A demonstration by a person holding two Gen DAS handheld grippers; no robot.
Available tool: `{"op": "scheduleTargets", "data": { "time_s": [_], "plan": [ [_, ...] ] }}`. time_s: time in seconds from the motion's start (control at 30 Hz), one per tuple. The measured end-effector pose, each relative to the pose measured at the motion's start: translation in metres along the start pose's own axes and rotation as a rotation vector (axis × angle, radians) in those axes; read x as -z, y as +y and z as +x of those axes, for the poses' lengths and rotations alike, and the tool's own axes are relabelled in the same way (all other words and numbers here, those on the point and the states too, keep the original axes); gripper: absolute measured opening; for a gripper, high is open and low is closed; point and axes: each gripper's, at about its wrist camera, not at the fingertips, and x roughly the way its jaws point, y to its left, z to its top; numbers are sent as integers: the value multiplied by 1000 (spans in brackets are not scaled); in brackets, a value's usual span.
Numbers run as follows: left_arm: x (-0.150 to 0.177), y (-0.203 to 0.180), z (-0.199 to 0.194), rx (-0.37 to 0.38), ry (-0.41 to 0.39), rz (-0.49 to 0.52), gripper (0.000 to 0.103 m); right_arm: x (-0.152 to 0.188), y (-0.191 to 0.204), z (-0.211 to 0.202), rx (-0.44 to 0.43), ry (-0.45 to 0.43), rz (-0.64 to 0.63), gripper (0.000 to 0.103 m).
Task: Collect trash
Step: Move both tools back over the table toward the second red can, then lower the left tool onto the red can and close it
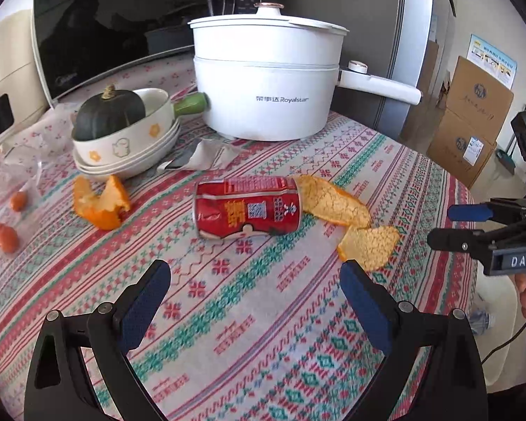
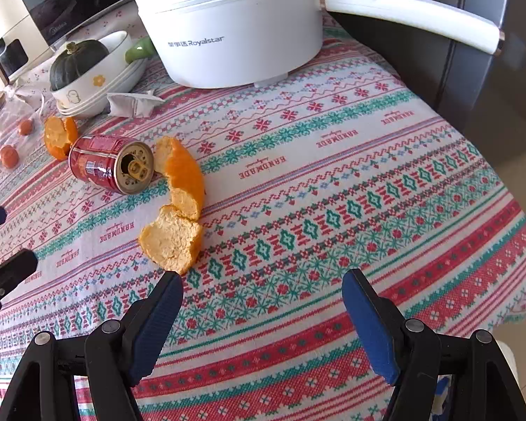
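small fruits (image 1: 5,236): orange, far left on the tabletop (image 1: 263,315), lying on clear plastic
left peel (image 1: 100,203): orange peel curled up, just in front of the bowl stack, well left of the can
bowl stack (image 1: 122,147): white bowls with flower print, green handle pointing at the pot; a dark green squash (image 1: 108,114) sits in the top bowl
wrapper (image 1: 200,156): crumpled grey-white scrap between the bowls and the pot
microwave (image 1: 98,28): black door, behind the bowls
pot (image 1: 263,84): white Royalstar electric pot, lid on, handle out to the right, behind the can
can (image 1: 247,208): dented red drink can on its side, mid-tabletop; the right wrist view shows its opened top end facing the right peel
right peel (image 1: 336,203): long orange peel strip, one end touching the can's top end
near peel (image 1: 368,245): second piece, pith side up, touching the strip's near end, closest to both grippers
left gripper (image 1: 256,280): fingers spread wide, nothing between them, hovering over the cloth with the can ahead, apart from it
right gripper (image 2: 263,287): fingers wide apart, nothing held; its left fingertip (image 2: 173,280) is just beside the near peel's edge, contact unclear
boxes (image 1: 473,112): cardboard cartons on the floor past the tabletop's right edge
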Motion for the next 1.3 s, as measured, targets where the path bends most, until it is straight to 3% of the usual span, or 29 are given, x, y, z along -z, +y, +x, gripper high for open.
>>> {"op": "scheduleTargets", "data": {
  "time_s": [0.43,0.73,0.9,1.0,1.1,1.3],
  "plan": [
    [-31,13,71,41,7,-69,98,1,-24,37,-30,-2,-1,79],
    [-34,26,79,63,0,-142,98,-5,-17,45,-63,-31,2,80],
    [-35,21,78,13,2,-185,98,-8,-12,49,-58,-37,0,80],
    [-39,20,73,4,2,-240,98,-9,-12,50,-61,-38,1,79],
    [-48,30,66,31,1,-359,98,-9,-12,50,-62,-40,-2,79],
    [-61,43,77,7,102,-562,98,-5,-15,47,-67,-45,-6,79]
  ]
}}
